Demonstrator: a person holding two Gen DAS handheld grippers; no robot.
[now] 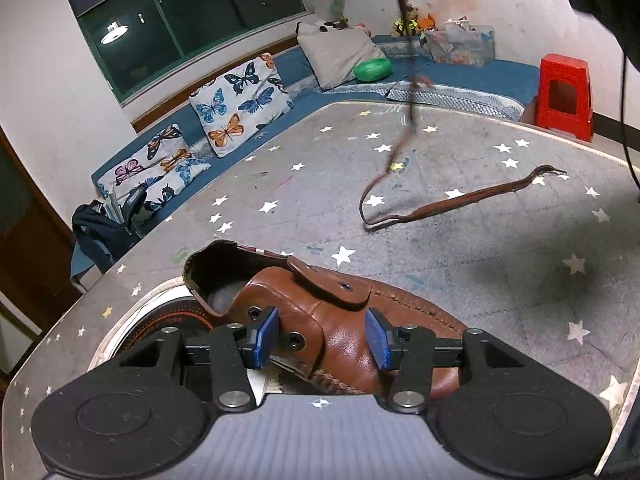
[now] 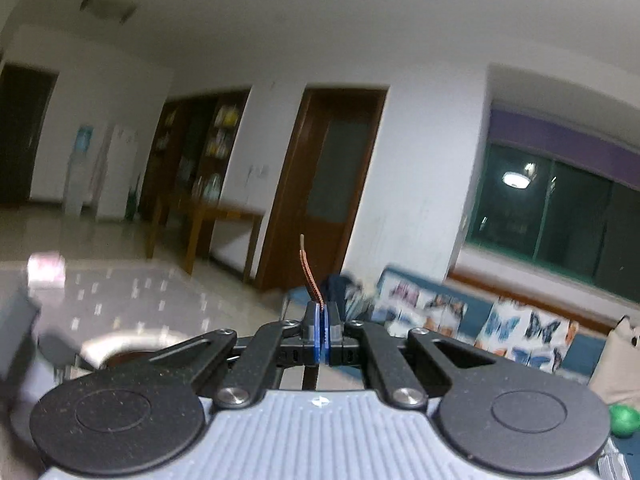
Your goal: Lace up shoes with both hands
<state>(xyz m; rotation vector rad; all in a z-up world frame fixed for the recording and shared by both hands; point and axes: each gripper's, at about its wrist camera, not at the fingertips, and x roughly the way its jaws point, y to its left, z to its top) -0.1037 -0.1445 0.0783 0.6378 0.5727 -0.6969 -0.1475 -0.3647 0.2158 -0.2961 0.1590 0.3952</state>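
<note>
Our left tongs (image 1: 322, 338) tilt downward, blue pads (image 1: 266, 336) pressed on either side of the brown shoe (image 1: 344, 332). Our right tongs (image 2: 322, 338) point nearly level, pads pinched tight on the lace (image 2: 309, 276), whose tip stands up just above them.

- The brown shoe's (image 1: 344, 332) toe was hidden behind the left gripper's body.
- The shoelace (image 1: 404, 12) ran out past the top edge.
- The right wrist's room background was blurred.

Dark window (image 1: 188, 20), butterfly cushions (image 1: 240, 100), red stool (image 1: 565, 96), possibly bookshelves (image 2: 208, 152)
</note>
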